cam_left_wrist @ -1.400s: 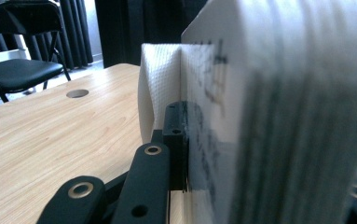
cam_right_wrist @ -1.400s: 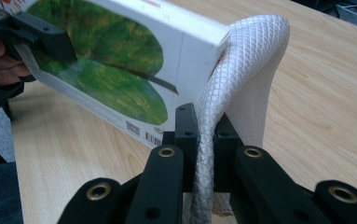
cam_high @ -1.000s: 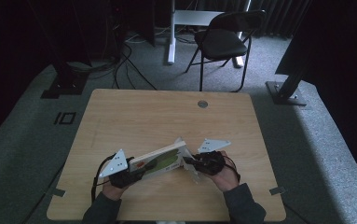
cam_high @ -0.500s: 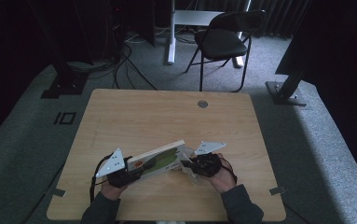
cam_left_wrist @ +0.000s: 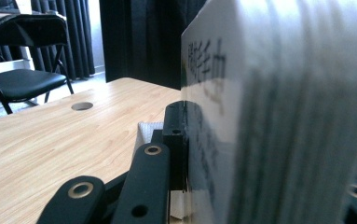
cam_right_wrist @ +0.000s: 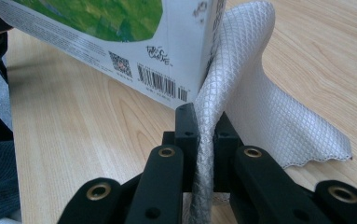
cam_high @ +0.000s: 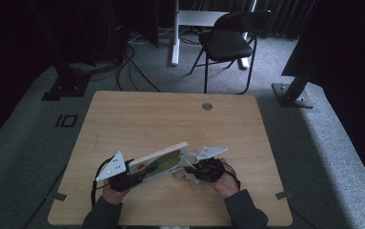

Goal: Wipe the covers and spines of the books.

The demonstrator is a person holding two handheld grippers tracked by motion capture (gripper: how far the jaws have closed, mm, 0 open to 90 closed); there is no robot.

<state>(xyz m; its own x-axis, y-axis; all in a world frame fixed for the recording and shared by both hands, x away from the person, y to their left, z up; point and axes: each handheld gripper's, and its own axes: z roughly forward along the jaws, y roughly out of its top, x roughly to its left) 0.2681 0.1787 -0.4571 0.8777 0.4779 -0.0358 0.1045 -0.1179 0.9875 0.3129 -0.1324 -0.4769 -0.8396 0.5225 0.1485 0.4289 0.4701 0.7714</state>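
A flat white carton with a green picture (cam_high: 161,162) hangs tilted above the table's near half, its right end higher. My left gripper (cam_high: 135,177) is shut on its lower left end; in the left gripper view the carton (cam_left_wrist: 278,116) looms at the right, with one black finger (cam_left_wrist: 175,140) pressed flat on its side. My right gripper (cam_high: 195,171) is shut on a white quilted tissue (cam_right_wrist: 260,107) that comes out of the carton's (cam_right_wrist: 120,37) end by the barcode. The tissue runs pinched between the two pads of the right gripper (cam_right_wrist: 207,135).
The wooden table (cam_high: 170,119) has a round cable hole (cam_high: 207,106) near its far edge. A black folding chair (cam_high: 228,43) and a white desk leg (cam_high: 175,33) stand beyond it. Dark stands and cables flank the grey carpet.
The right gripper has shifted slightly left and toward the near edge with the tissue. The carton and the left gripper have stayed in place.
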